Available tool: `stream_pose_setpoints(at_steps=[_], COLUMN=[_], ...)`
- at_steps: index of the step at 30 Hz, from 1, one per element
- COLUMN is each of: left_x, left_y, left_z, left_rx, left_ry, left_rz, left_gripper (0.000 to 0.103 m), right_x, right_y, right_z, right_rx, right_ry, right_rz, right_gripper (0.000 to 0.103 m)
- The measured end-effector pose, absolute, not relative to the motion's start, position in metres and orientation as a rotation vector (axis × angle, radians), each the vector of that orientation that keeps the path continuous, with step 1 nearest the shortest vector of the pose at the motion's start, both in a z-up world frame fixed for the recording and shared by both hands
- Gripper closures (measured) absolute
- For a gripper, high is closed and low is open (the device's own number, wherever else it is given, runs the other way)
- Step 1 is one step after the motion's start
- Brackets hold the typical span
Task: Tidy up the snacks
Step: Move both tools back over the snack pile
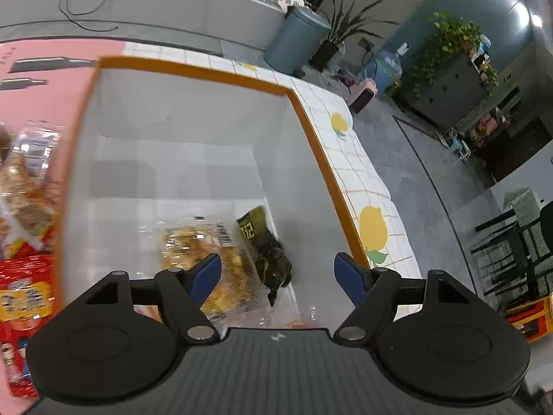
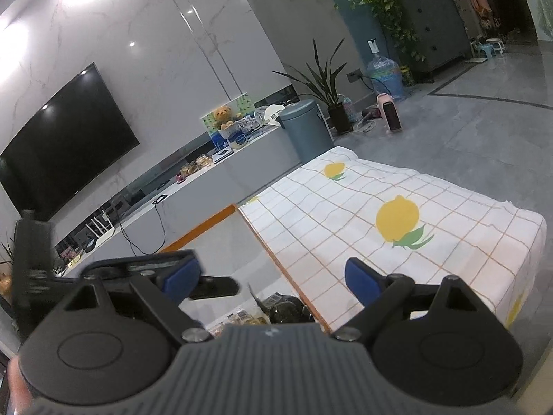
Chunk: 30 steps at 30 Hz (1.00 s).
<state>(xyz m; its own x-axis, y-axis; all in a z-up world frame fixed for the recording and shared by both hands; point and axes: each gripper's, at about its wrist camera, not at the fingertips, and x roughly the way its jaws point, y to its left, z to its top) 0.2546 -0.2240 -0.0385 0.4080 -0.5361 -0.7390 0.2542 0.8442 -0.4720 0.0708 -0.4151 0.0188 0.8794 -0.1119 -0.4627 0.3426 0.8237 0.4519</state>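
Observation:
A grey bin with an orange rim (image 1: 193,69) stands on the table. Inside it lie a clear bag of golden snacks (image 1: 193,245) and a dark green packet (image 1: 269,249). My left gripper (image 1: 278,273) is open and empty, held above these two packs. My right gripper (image 2: 273,276) is open and empty, above the bin's near corner (image 2: 221,214); the dark packet (image 2: 287,307) shows just below it. The left gripper's body (image 2: 34,263) shows at the left of the right wrist view.
Red snack packs (image 1: 24,297) and a clear bag (image 1: 27,173) lie left of the bin on a pink surface (image 1: 45,52). A lemon-print tablecloth (image 2: 380,214) covers the table right of the bin. Beyond are a grey trash can (image 2: 304,128) and a TV counter (image 2: 207,180).

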Motion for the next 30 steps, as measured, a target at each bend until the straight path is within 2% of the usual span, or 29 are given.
stream_pose_setpoints(at_steps=[6,14,26,30], left_x=[0.234,0.211,0.169,0.156], left_y=[-0.192,-0.129,-0.061,-0.038], left_z=[-0.010,0.016,0.012,0.005], left_rx=[-0.249,-0.317,-0.170,-0.161], left_ry=[1.003,0.922,0.820,0.784], left_rz=[-0.513,-0.465,-0.270,-0.236], left_gripper=[0.016,0.016,0.016,0.017], right_x=[0.078,0.088,0.103,0.097], right_y=[-0.398,-0.381,-0.316,-0.292], right_z=[0.020,0.022,0.028,0.026], right_rx=[0.511,0.540,0.399,0.337], right_ry=[0.442,0.440,0.416,0.336], right_rz=[-0.213,-0.064,0.074,0.102], right_gripper=[0.013,0.013,0.013,0.020])
